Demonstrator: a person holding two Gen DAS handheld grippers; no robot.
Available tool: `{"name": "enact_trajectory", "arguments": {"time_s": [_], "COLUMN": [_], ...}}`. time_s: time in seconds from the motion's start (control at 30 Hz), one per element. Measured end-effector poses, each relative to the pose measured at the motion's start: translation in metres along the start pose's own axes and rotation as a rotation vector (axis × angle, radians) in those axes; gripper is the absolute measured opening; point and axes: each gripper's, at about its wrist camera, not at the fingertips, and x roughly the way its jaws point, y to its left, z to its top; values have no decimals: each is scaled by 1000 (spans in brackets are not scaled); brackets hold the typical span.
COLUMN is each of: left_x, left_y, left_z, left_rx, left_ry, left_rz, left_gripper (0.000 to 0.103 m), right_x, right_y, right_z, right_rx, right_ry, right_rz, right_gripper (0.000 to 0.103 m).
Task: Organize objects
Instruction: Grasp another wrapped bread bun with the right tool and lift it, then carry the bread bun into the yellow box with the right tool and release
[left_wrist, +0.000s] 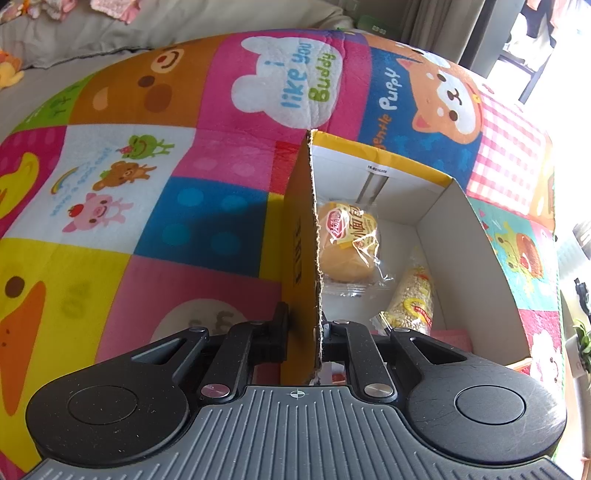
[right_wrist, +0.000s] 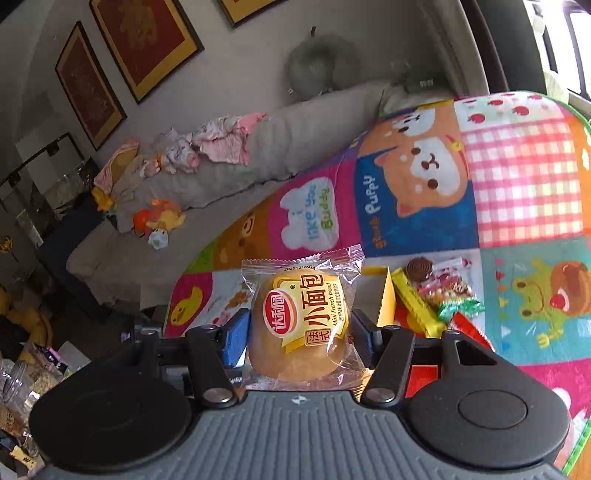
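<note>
My left gripper (left_wrist: 306, 332) is shut on the left wall of a yellow cardboard box (left_wrist: 300, 258), one finger outside and one inside. Inside the box lie a wrapped mini bread (left_wrist: 349, 243) and a packet of puffed grain snack (left_wrist: 410, 299). My right gripper (right_wrist: 299, 328) is shut on a second wrapped mini French bread (right_wrist: 303, 321) and holds it above the mat. Beyond it, the box corner (right_wrist: 386, 299) shows, with a pile of loose wrapped snacks (right_wrist: 439, 291) on the mat beside it.
A colourful cartoon play mat (left_wrist: 166, 206) covers the floor. A grey sofa (right_wrist: 207, 184) with clothes and plush toys stands behind it. Framed pictures (right_wrist: 144, 44) hang on the wall. Jars and clutter (right_wrist: 22, 387) sit at the lower left of the right wrist view.
</note>
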Motion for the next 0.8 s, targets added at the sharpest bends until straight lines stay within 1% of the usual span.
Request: {"name": "enact_trajectory", "arguments": {"time_s": [0.07, 0.17, 0.3, 0.43, 0.5, 0.57, 0.7, 0.8], "left_x": [0, 0, 0, 0, 0, 0, 0, 0], "left_y": [0, 1, 1, 1, 1, 1, 1, 1], "left_z": [0, 0, 0, 0, 0, 0, -1, -1], "left_rx": [-1, -2, -2, -3, -2, -4, -4, -5], "left_ry": [1, 0, 0, 0, -1, -1, 0, 0], "left_rz": [-2, -4, -5, -5, -5, -6, -8, -8], "left_gripper": [14, 14, 14, 14, 14, 14, 15, 15], "right_x": [13, 36, 59, 77, 86, 93, 87, 78], "right_y": [-2, -8, -12, -10, -8, -5, -2, -7], "right_z": [5, 6, 3, 7, 12, 19, 27, 28], "right_rx": [1, 20, 29, 11, -6, -23, -43, -58], "right_ry": [-16, 14, 51, 58, 62, 69, 34, 12], "right_rz": [-17, -51, -57, -78, -73, -68, -60, -86], "right_gripper": [58, 58, 58, 58, 58, 70, 72, 74]}}
